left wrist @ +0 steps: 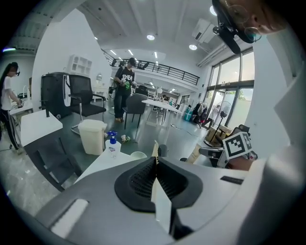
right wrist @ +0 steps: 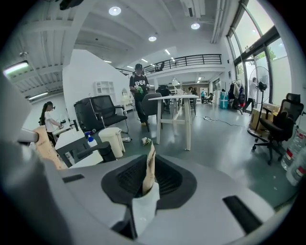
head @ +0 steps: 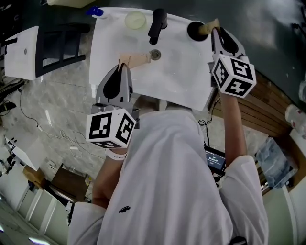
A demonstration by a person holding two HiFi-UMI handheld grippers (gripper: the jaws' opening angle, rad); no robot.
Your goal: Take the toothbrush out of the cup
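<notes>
Here, the black cup (head: pixel 195 30) stands near the far right corner of the white table (head: pixel 181 81), close to the far edge. The tan toothbrush (head: pixel 208 27) lies nearly level, one end at the cup's rim; whether that end is inside I cannot tell. The right tool (head: pixel 215 31) holds its other end, jaws narrow and pressed on the handle, just above the table's right edge.

The left tool (head: pixel 123 66) sits at the near edge, jaws together on a tan flat piece (head: pixel 136 60) that reaches toward a round metal fitting (head: pixel 155 54) in the middle.

Along the far edge stand a black handled thing (head: pixel 158 24), a pale round dish (head: pixel 135 20) and, at the left corner, a blue-capped bottle (head: pixel 95 12). Between the fitting and the near right corner the table is bare white.
</notes>
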